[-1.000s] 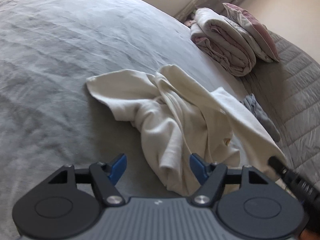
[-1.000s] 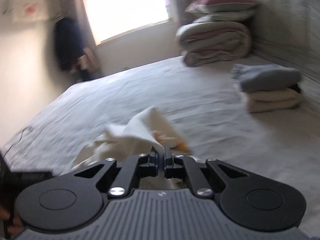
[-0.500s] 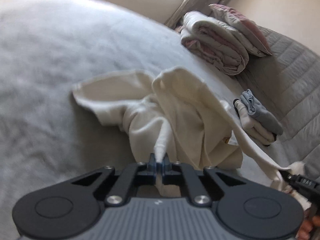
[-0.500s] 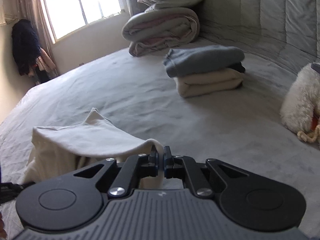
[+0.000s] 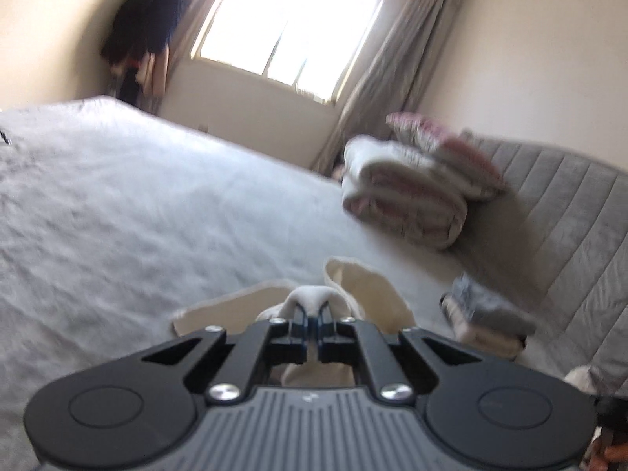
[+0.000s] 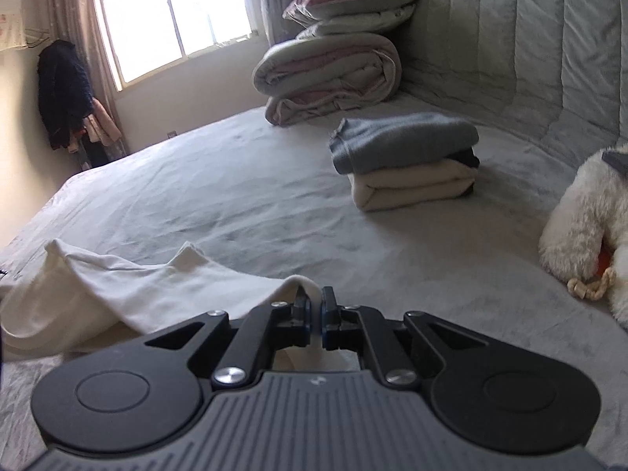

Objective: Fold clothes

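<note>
I am pinching the cream garment (image 6: 129, 294), lying unfolded on the grey bedspread (image 6: 235, 196), with left gripper (image 5: 312, 320) and right gripper (image 6: 313, 308) both clamped on its edges, while a folded stack (image 6: 408, 161) is sitting finished behind.

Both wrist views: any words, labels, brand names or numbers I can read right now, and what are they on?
No readable text in either view.
Left gripper body: a small pale emblem on the ribbed grey housing, too small and blurred to read.
Right gripper body: the same small emblem, a mark, not legible letters.
Wall paper at the far left, by the window: faint reddish marks, too small to read.
</note>
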